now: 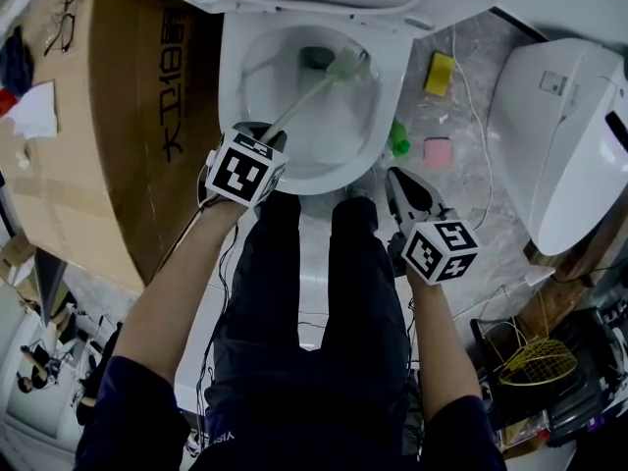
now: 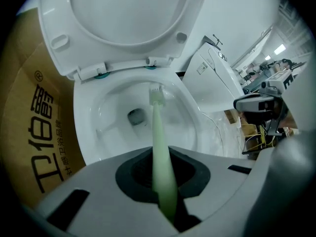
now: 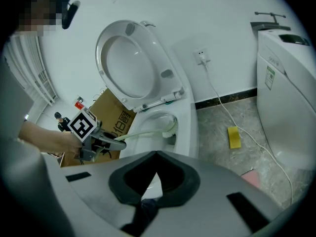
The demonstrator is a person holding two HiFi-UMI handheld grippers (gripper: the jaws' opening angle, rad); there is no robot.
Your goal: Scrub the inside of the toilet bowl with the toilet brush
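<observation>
The white toilet bowl (image 1: 392,77) stands open at the top of the head view, its seat and lid (image 2: 128,19) raised. A pale green toilet brush (image 1: 299,101) reaches into the bowl. Its head (image 1: 343,64) rests against the far inner wall, right of the drain (image 2: 136,116). My left gripper (image 1: 263,137) is over the bowl's near left rim, shut on the brush handle (image 2: 160,152). In the right gripper view the brush (image 3: 148,132) curves from that gripper into the bowl. My right gripper (image 1: 404,192) hangs outside the bowl's right, shut and holding nothing.
A large cardboard box (image 1: 108,116) stands tight against the toilet's left. A second white toilet (image 1: 564,135) stands at the right. On the marble floor between them lie a yellow sponge (image 1: 440,73), a pink sponge (image 1: 437,152) and a white cable (image 1: 479,126). The person's legs (image 1: 314,302) face the bowl.
</observation>
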